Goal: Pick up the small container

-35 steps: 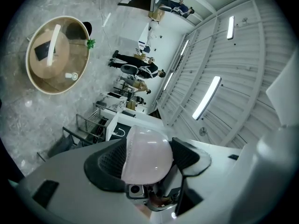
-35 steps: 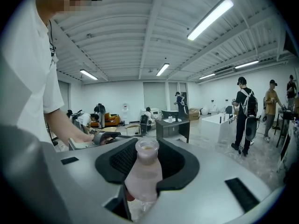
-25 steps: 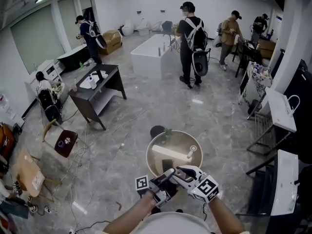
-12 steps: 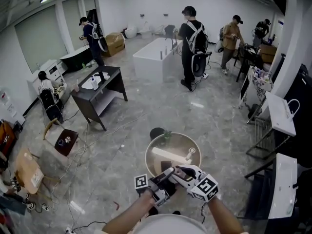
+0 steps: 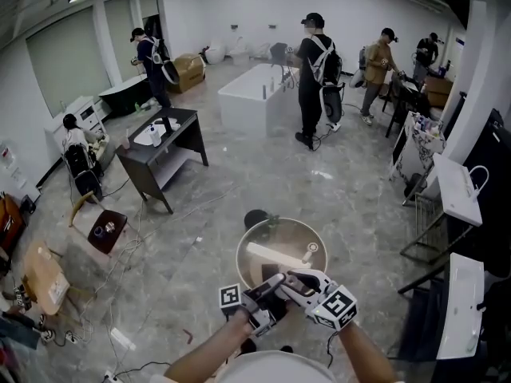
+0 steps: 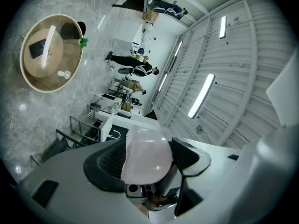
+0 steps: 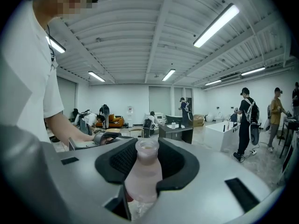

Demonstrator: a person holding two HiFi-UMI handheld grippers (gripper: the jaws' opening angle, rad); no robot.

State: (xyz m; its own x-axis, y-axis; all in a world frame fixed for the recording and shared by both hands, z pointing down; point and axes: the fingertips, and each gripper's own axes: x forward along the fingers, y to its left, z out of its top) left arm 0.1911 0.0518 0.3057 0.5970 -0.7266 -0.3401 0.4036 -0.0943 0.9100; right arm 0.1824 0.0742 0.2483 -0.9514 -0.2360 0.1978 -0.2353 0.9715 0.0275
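the small container (image 7: 142, 171), a cloudy pinkish bottle with an open mouth, stands between the jaws of the right hand-held gripper (image 7: 147, 160). the dark pads are clamped on its body and its neck rises clear above them. what is inside it cannot be made out through the cloudy wall.

the left hand-held gripper (image 6: 148, 155) is closed on a pale pink rounded piece (image 6: 145, 154), with a pad pressed to each side. whether that piece belongs to the same bottle i cannot tell.

in the head view the two tools are held tip to tip, near the person's body and above the near edge of a round tan desk (image 5: 249, 246). on the desk lie a long white bar (image 5: 275, 254), a dark flat rectangle (image 5: 274, 271) and a small white round thing (image 5: 313, 247), too small to say whether it is a lid or a pot.

further off, a dark desk (image 5: 180, 146) carries a white basin (image 5: 146, 136).
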